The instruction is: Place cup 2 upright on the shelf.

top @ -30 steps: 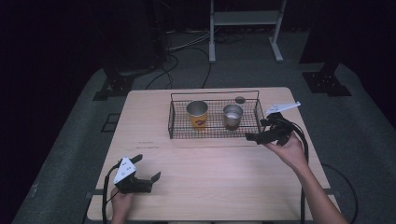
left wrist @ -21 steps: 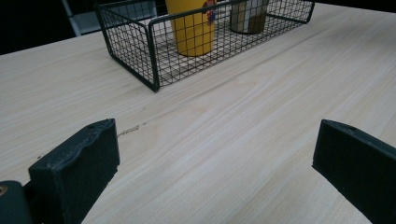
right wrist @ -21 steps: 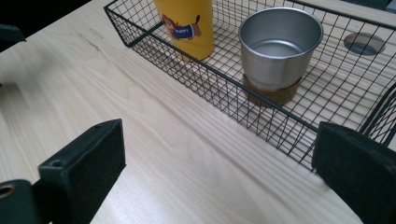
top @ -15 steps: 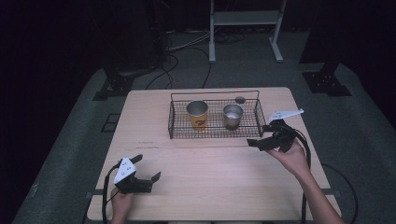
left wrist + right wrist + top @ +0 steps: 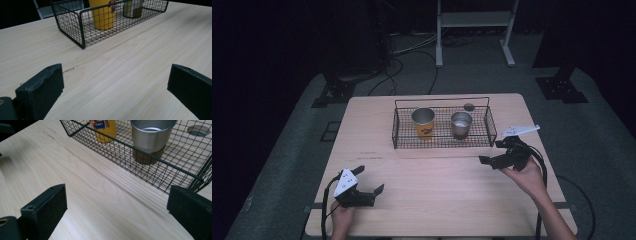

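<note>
So the steel cup (image 5: 461, 123) sits upright in the right half of the black wire basket (image 5: 398, 131), and the yellow cup (image 5: 423, 122) with a cartoon print stands upright in the left half, a clear gap between the two. In the right gripper view the steel cup (image 5: 151, 137) is right behind the basket's near wall, with a brownish band around its base, and the yellow cup (image 5: 105, 128) is further off to the left. The basket is at the back middle of the light wooden table (image 5: 432, 180), and there's a small round dark hole (image 5: 469, 107) in the tabletop just behind it.

The right gripper (image 5: 493, 152) hovers just off the basket's right front corner, near the steel cup but not touching anything, jaws spread wide with nothing between them. The left gripper (image 5: 371, 180) is way down at the front left of the table, well apart from the basket, jaws wide apart too and empty; in its own view they frame bare wood, with the basket (image 5: 75, 32) further ahead.
</note>
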Demonstrator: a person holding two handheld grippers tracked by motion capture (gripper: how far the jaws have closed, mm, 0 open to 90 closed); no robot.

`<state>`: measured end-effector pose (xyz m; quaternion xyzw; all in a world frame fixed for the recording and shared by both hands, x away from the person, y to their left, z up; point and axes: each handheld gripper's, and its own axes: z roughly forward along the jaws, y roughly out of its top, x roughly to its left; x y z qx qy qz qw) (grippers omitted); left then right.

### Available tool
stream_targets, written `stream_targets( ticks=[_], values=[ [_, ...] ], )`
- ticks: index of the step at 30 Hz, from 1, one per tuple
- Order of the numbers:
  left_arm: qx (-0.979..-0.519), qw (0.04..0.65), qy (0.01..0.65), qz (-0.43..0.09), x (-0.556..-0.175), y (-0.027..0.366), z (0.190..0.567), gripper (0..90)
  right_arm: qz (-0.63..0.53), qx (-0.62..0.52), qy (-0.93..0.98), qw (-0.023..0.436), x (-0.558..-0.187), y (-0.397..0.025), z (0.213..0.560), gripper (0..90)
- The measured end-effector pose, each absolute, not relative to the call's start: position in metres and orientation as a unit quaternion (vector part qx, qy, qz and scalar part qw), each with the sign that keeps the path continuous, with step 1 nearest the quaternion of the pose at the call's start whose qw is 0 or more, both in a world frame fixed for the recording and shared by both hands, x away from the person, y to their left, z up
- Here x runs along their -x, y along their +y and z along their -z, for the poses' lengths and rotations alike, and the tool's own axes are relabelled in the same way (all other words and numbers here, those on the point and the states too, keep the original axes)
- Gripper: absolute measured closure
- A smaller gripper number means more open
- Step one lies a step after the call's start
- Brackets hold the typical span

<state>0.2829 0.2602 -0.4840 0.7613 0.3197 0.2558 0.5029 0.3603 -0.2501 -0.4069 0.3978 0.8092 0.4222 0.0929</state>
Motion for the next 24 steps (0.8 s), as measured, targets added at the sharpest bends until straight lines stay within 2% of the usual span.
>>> stream_targets(
  ticks=[18,24],
  values=[
    [-0.761,0.502,0.321,-0.256,-0.283,0.26,0.484,0.0,-0.428,-0.404,0.802,0.101,-0.335,-0.258,0.423,2.0],
    [-0.762,0.501,0.322,-0.256,-0.283,0.26,0.484,0.0,-0.442,-0.409,0.79,0.117,-0.317,-0.259,0.432,2.0]
  ],
)
